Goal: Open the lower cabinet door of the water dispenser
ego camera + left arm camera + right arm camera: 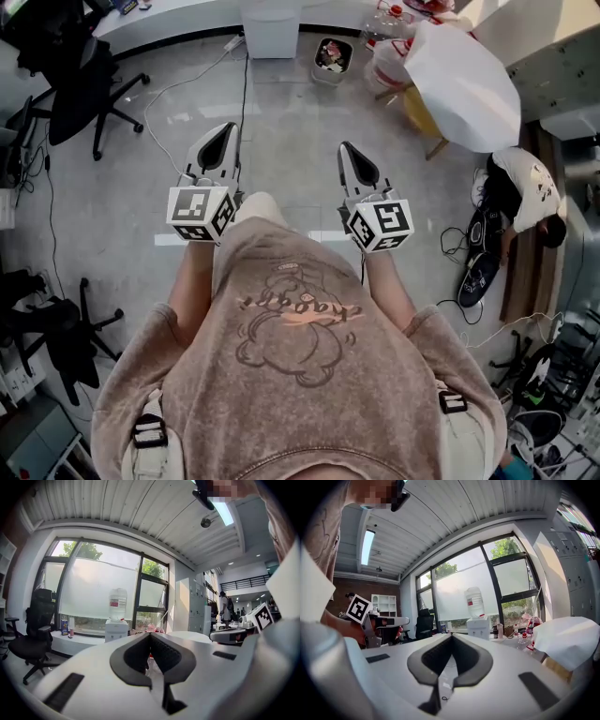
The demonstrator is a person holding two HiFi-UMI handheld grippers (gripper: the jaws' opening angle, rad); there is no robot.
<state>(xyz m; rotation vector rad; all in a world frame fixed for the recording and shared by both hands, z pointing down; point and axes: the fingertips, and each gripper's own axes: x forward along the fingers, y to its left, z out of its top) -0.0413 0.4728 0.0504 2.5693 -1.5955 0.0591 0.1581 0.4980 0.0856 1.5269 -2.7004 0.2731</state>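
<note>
1. Pointing level, the left gripper (228, 131) and right gripper (345, 148), smooth white shells, each had black jaws pressed together, empty.
2. The boxy white dispenser (116, 631), a clear round bottle (117, 603) on top, stood by the window (101, 590), well ahead.

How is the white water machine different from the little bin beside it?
Seen from above, the water dispenser is a plain white box and looks bigger than the bin. The water dispenser carries a big clear bottle on top, while the bin is open at the top with rubbish showing inside. Both stand side by side on the floor.
</note>
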